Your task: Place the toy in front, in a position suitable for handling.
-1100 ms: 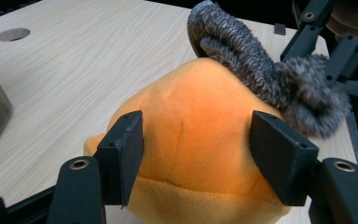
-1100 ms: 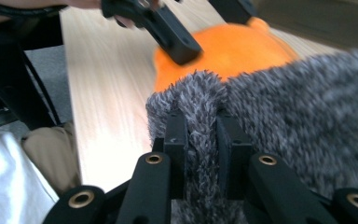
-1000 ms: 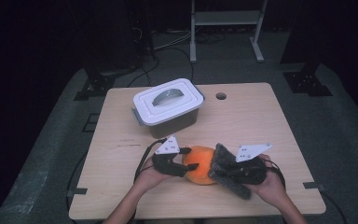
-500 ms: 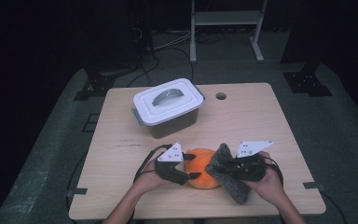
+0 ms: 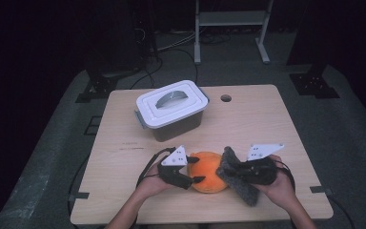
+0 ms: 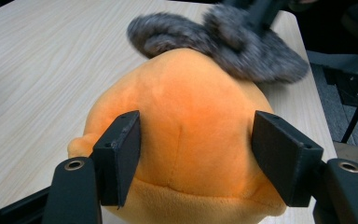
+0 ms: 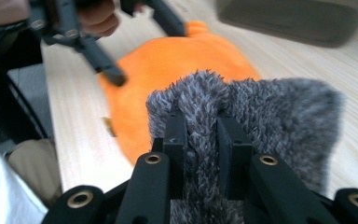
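While the orange plush toy (image 5: 208, 171) is lying on the counter (image 5: 276, 124), in front of the lidded box (image 5: 171, 109), the left hand-held gripper (image 5: 194, 169) is squeezing its sides, and the right hand-held gripper (image 5: 232, 170) is pinching the grey fuzzy cloth (image 5: 238, 179) just beside the toy. For wrapping well, the left one should probably be holding steady while the cloth is going over.

Lit evenly from above on the pale table (image 5: 267, 124), with only soft, faint shadows under the white-lidded box (image 5: 171, 107) and the room beyond sunk in near-black. Grainy and slightly soft in the high view. Blurred at the far grey fuzzy cloth (image 6: 223, 39) in the left gripper view, and smeared across the far box and hand in the right gripper view.
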Tool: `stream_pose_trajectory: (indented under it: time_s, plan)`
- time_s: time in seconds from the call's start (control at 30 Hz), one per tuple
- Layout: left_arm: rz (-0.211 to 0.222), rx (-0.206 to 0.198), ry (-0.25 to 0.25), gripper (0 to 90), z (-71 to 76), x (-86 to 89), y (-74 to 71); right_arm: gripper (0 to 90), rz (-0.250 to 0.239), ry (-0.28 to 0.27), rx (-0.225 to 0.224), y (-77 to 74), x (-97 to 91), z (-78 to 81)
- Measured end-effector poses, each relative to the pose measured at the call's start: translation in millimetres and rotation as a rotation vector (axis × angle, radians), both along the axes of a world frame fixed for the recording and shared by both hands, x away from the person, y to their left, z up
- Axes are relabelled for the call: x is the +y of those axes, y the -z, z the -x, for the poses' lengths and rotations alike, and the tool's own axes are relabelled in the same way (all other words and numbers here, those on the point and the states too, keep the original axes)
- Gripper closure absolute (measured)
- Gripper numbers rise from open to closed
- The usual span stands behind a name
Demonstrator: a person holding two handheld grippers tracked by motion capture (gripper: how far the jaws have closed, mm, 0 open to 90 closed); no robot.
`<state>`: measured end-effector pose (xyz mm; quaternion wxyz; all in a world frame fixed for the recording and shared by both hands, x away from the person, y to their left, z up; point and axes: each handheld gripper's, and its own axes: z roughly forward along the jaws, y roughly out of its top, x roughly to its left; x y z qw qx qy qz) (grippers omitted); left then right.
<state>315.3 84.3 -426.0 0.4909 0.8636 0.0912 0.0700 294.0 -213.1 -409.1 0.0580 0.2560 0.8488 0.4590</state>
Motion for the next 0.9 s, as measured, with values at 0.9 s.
stream_pose_trajectory:
  time_s: [0.9]
  plan:
    - [-0.04,-0.085,0.062,30.8,11.1,-12.6,-3.5,64.2,-0.07,-0.045,0.068,4.6,16.1,-5.2]
